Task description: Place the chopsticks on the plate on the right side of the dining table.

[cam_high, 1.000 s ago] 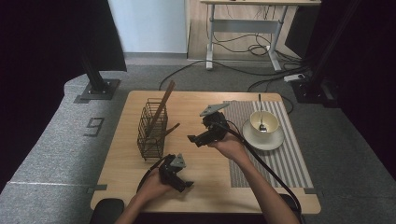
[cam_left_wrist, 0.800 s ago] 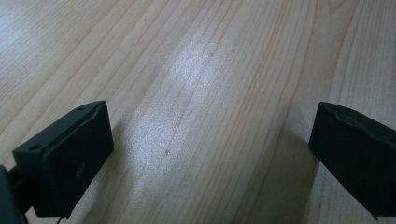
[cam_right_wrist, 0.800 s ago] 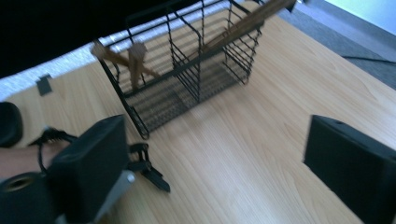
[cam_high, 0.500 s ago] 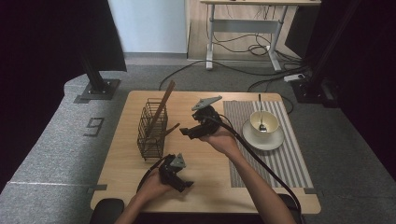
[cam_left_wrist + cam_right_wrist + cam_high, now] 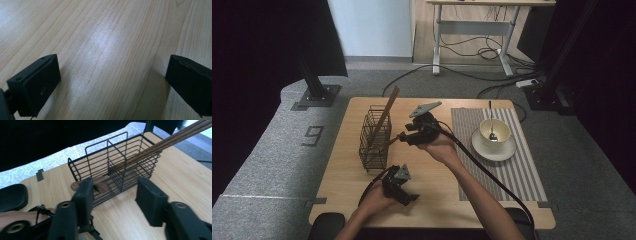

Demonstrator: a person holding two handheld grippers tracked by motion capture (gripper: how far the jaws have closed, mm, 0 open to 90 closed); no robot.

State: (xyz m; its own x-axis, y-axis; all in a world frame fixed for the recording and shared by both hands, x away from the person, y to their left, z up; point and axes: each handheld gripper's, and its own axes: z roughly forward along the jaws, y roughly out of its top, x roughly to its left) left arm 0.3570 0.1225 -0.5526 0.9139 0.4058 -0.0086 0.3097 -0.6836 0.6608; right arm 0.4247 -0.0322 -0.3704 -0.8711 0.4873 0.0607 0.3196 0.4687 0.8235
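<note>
Wooden table [image 5: 432,200] carries a black wire basket [image 5: 374,137] toward its left side, with long brown chopsticks [image 5: 384,116] leaning out of it toward the far edge. A second wooden utensil [image 5: 393,140] pokes out of the basket's near-right side; in the right gripper view its rounded wooden end [image 5: 100,187] shows just past the basket's mesh.

On the right side of the table lies a striped grey mat [image 5: 507,165], and on it a cream saucer [image 5: 493,149] holds a cream cup [image 5: 494,131] with a spoon [image 5: 491,122] standing in it.

The right gripper [image 5: 404,139] hovers just beside the basket, pointing at it, held in the person's right hand [image 5: 439,147]. In its own view its jaws stand apart with nothing between them, one jaw in front of the wooden end.

The left gripper [image 5: 404,192] sits near the front edge, held in the left hand [image 5: 374,200], well apart from the basket. Its own view shows both jaws spread wide over bare wood grain, gripping nothing.
</note>
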